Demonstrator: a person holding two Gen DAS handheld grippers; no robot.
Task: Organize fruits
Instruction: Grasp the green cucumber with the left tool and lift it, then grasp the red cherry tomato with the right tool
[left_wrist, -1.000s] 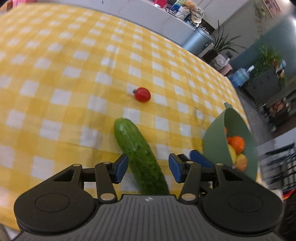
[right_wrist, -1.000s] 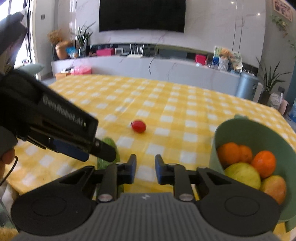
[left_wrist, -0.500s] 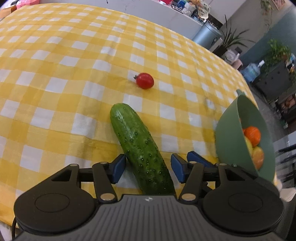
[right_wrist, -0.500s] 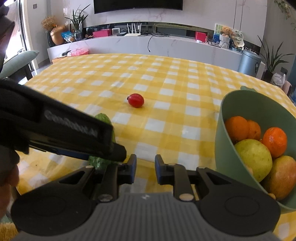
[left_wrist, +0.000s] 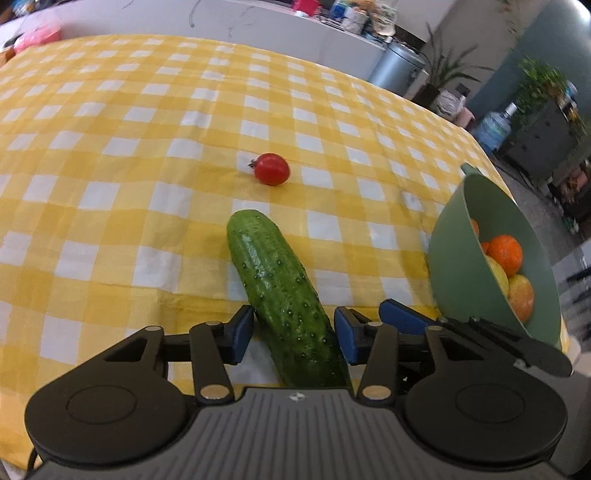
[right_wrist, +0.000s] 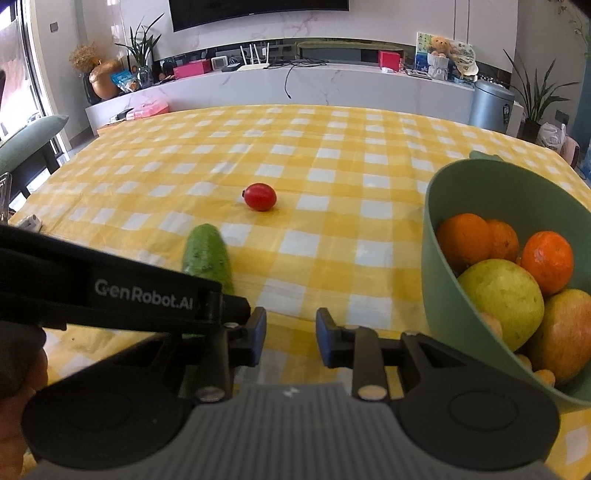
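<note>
Yellow-and-white checked cloth covers the whole table, and the stuff to sort sits toward its near edge. The cucumber lies flat on the cloth, pointing away from the camera and a bit leftward, with its near end running between the blue pads of the left gripper. Those jaws have just been closing in around it; the left pad looks like it's touching the skin and the right one sits right against the other side, so it reads as grasping the cucumber, though the contact on the right is a close call. A small red tomato sits by itself on the cloth beyond the cucumber's far tip, not touching it. Over on the right, the green bowl is tipped toward the camera and holds oranges, a yellow-green round fruit and a reddish apple-looking one, all piled together. The right gripper hovers just left of the bowl with nothing between its pads; its jaws have just been opening and now stand slightly parted. From the right wrist view the left gripper's black body crosses in front of the cucumber, hiding its near half.
</note>
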